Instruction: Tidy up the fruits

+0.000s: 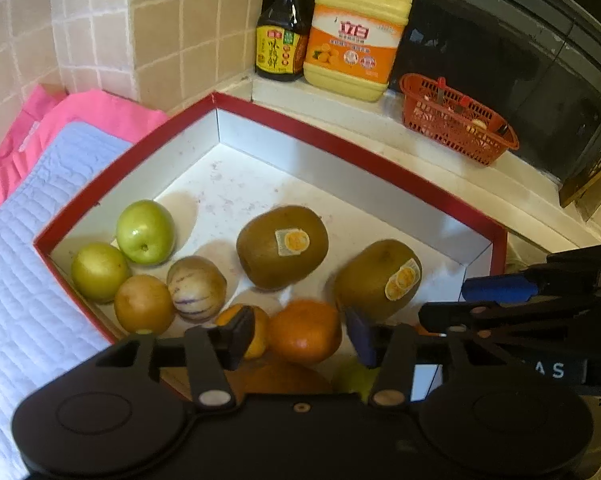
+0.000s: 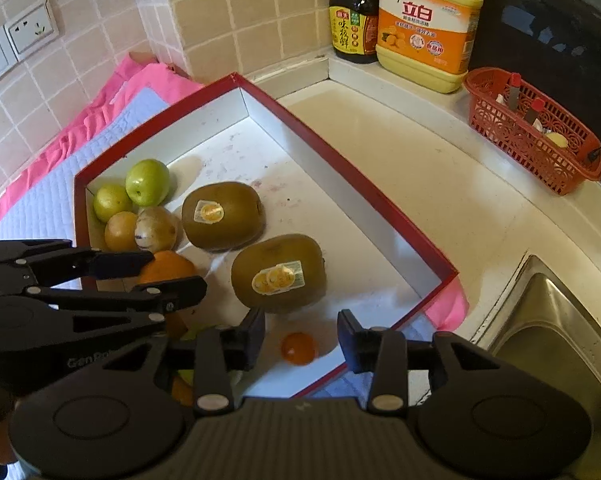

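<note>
The left hand-held gripper point(image 1: 300, 338) stands spread over the red-rimmed box point(image 1: 340, 140), pads clear of the orange point(image 1: 305, 330) lying directly between and just beyond its fingertips. The right hand-held gripper point(image 2: 301, 334) is likewise spread, pinching nothing; a small orange point(image 2: 299, 348) rests on the box floor between its jaws, apart from both pads. Two kiwis point(image 2: 278, 272) lie just ahead of the right tool, long axes roughly crosswise to its fingers. Green and yellow fruits point(image 1: 144, 232) cluster further ahead-left of the left tool. Judgement: both fruits appear released; the nearer kiwi suits the right hand.

Basket point(image 2: 540, 140) contents too small
</note>
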Demonstrator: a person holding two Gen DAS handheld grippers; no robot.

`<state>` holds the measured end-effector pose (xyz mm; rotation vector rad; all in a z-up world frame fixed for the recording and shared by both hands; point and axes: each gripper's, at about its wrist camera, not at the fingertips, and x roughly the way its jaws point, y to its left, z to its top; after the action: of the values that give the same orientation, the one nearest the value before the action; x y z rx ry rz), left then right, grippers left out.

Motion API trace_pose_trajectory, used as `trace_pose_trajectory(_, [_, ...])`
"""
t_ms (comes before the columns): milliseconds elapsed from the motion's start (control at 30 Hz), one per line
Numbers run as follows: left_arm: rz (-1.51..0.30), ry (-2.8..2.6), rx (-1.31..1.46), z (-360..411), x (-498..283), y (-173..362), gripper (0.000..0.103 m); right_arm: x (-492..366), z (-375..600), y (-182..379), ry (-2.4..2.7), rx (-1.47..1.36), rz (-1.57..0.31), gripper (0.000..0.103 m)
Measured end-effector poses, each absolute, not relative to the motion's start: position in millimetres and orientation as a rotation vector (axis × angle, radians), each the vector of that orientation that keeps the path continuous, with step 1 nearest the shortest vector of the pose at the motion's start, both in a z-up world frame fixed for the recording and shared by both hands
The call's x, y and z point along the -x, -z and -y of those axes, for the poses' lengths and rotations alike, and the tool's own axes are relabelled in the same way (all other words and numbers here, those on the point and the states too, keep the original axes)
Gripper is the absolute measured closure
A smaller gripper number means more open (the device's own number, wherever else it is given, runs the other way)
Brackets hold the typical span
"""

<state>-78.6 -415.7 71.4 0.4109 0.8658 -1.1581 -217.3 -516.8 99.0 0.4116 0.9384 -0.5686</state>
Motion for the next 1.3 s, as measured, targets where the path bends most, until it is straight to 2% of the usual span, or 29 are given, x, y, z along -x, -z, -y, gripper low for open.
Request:
trace_pose_trajectory(133, [-0.867, 1.166, -0.381, 411.5, 75.2, -77.9, 0.03, 220.1, 515.7, -105.7, 0.579, -0.406, -0.925, 0.06])
trace_pose_trajectory(300, [-0.802, 1.18, -0.351, 392.8, 71.7, -103.9, 0.029, 223.1, 506.4, -125.5, 0.603, -0.385, -0.895, 0.06])
trace_pose_trajectory(467, [-0.657, 1.133, -0.319, 358.7, 61.4, -158.8, 0.025, 224.1, 482.2, -169.7, 0.629, -0.334, -0.775, 0.044])
trace_pose_trajectory(633, [-0.538, 0.975, -0.343, 320.5, 54.4, -207.0, 0.023, 216.9, 454.2, -213.1, 0.631, -0.301, -0.654, 0.043])
trace_pose_trajectory(767, [-0.495, 0.907, -0.344, 292.2, 51.3, -228.8, 0.023, 204.7, 435.0, -234.9, 0.625, -0.286, -0.629, 0.043])
trace_pose_trajectory(933, [-0.521, 0.886, -0.362, 273.8, 50.1, -224.1, 0.023, 184.9, 416.1, -233.0, 0.632, -0.277, -0.678, 0.043])
trace_pose_trajectory(1300, [-0.637, 0.888, -0.409, 271.3, 41.5, -177.7, 0.023, 176.0, 401.4, -195.8, 0.687, -0.326, -0.775, 0.043])
